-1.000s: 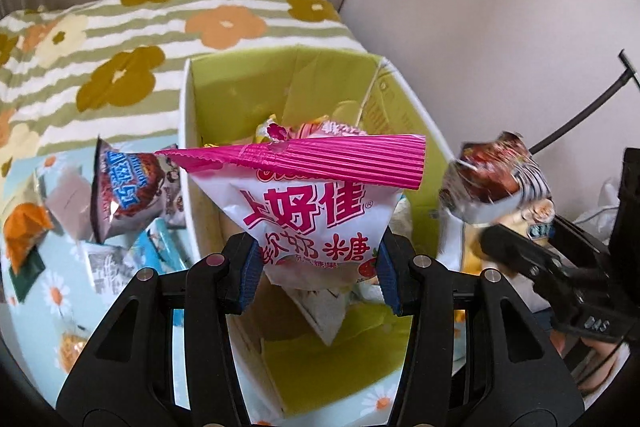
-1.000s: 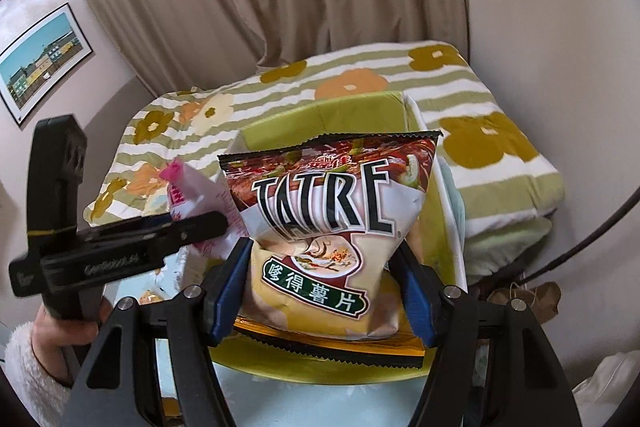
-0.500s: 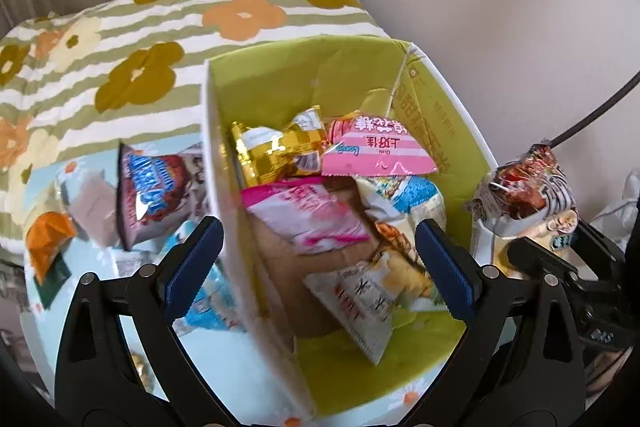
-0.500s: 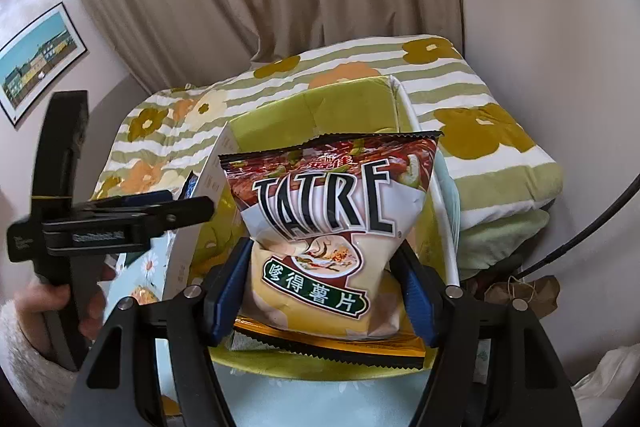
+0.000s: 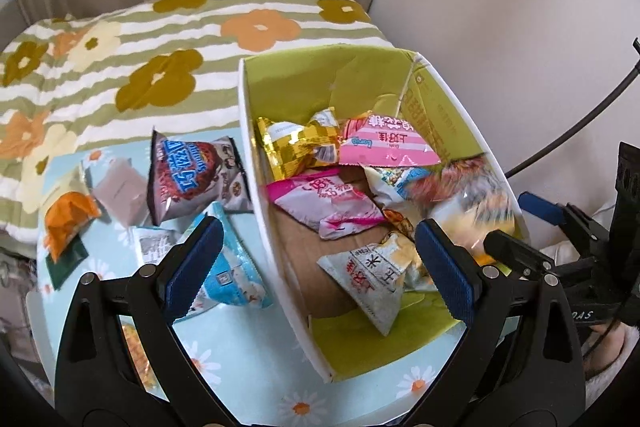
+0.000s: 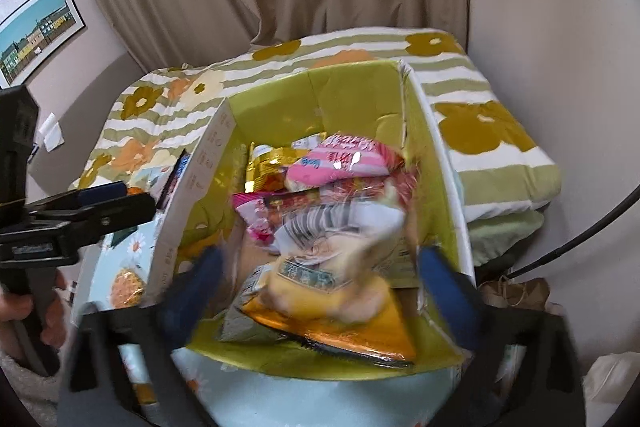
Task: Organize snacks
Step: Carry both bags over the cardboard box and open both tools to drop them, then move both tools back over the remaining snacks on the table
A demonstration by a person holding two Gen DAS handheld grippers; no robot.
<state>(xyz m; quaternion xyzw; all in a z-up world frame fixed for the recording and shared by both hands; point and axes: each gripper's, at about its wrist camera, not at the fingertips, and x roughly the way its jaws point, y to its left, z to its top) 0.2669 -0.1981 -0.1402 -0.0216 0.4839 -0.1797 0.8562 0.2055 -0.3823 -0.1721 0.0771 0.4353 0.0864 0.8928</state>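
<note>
Left to right. Loose snacks on the cloth (image 5: pixel 224 343): orange packet (image 5: pixel 66 223), dark chip bag (image 5: pixel 192 177), blue bag (image 5: pixel 230 267). My left gripper (image 5: pixel 318 261): jaws wide, empty. Box (image 5: pixel 256 187), green inside: gold packet (image 5: pixel 296 143), pink packets, white triangle (image 5: pixel 372 277) pointing at me. My right gripper (image 6: pixel 320 283): jaws opening, pads clear of the chip bag (image 6: pixel 332 251), blurred, long axis top-away over the box. Only the right view shows its label; only the left shows the loose snacks fully.

Lime-green box (image 5: pixel 328 79), pink candy bag (image 5: pixel 384 147)
</note>
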